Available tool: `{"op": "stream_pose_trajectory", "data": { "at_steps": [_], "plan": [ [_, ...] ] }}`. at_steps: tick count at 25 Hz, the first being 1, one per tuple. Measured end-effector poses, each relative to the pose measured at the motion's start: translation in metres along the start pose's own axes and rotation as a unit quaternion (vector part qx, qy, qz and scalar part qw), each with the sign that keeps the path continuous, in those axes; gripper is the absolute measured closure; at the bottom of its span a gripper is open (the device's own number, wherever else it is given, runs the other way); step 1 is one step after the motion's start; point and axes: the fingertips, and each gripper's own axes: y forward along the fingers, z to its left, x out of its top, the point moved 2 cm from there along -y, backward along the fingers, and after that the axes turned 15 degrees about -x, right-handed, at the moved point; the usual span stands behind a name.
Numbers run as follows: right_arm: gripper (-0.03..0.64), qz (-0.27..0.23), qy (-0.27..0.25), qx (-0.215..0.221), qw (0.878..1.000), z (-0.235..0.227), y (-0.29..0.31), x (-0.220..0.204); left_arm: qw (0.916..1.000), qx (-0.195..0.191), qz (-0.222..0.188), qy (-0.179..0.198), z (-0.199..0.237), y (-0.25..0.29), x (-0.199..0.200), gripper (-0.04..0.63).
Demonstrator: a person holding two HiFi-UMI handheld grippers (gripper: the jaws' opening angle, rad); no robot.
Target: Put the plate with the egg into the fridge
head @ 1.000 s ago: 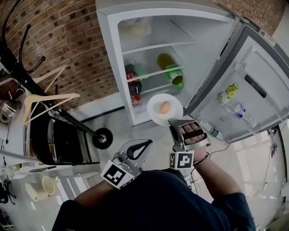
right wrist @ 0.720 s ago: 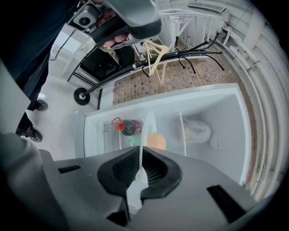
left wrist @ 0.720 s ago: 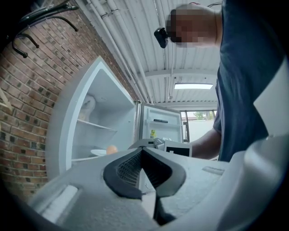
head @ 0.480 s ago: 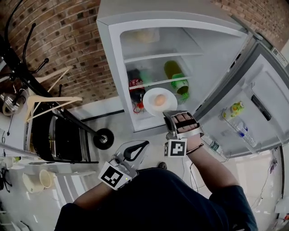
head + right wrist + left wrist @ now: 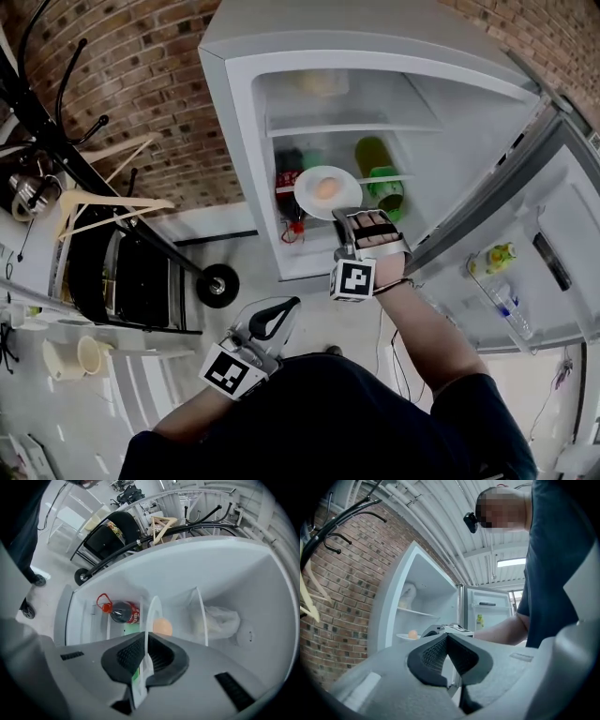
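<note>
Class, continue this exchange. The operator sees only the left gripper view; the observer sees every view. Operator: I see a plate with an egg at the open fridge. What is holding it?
Observer: The right gripper, shut on the near rim of the plate; the egg sits on it.
Operator: What stands in the fridge behind it?
Observer: A dark bottle with a red label.
Operator: Anything else there?
Observer: A green bottle, to the plate's right in the head view.

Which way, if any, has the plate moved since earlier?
Yes: inward. The plate was at the lower front edge of the fridge; now it is level with the cola bottle and green bottle.
</note>
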Motion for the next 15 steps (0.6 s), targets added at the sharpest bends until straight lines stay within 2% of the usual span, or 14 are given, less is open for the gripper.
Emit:
{"op": "stream_pose_trajectory", "data": {
  "at_steps": [15],
  "plan": [
    [0.598, -0.015, -0.046, 0.045, 0.998, 0.022, 0.073, 0.013, 0.9991, 0.041, 0.005, -0.008, 0.019, -0.019, -0.004, 0.597]
  ]
}}
